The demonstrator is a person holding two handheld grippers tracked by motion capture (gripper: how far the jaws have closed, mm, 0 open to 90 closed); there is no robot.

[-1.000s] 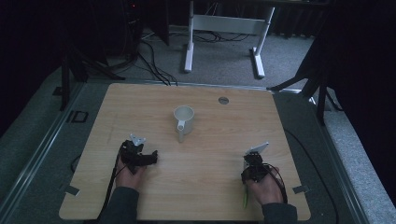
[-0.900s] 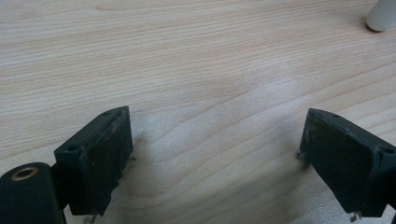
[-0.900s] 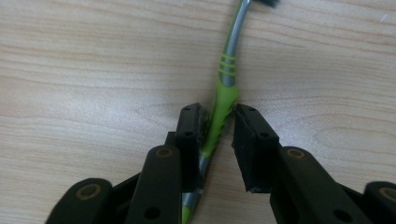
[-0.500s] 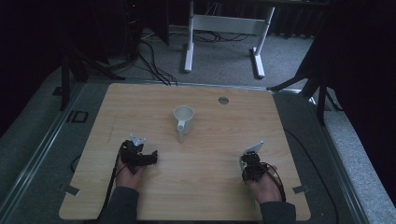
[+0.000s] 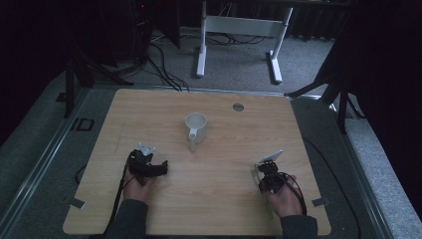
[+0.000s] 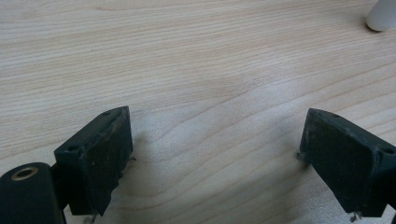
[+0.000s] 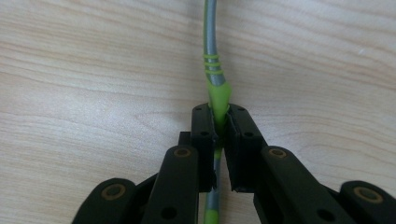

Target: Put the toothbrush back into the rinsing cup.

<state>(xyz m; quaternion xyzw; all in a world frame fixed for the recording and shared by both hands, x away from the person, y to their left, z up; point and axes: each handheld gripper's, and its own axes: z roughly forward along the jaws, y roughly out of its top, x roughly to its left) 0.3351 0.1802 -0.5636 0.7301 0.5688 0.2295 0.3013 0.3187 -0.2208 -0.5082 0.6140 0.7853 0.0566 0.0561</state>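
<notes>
A thin grey rod with a lime-green grip [image 7: 217,91] lies on the wooden table [image 5: 224,199], and its green end shows beside the person's right hand [image 5: 269,211]. My right gripper [image 7: 219,119] [image 5: 266,172] has just been closing and now stands shut on the green grip, pads pressed on both sides. At the table's front left my left gripper [image 5: 154,168] [image 6: 215,154] rests low over bare wood, open wide with nothing between its jaws. A white mug [image 5: 195,124] stands upright mid-table, handle toward the person; its edge shows in the left gripper view [image 6: 383,14].
A small round metal grommet [image 5: 238,107] sits in the tabletop near the far edge. Beyond the table a white desk frame [image 5: 239,27] and cables lie on grey carpet. Bare wood spreads between the two hands.
</notes>
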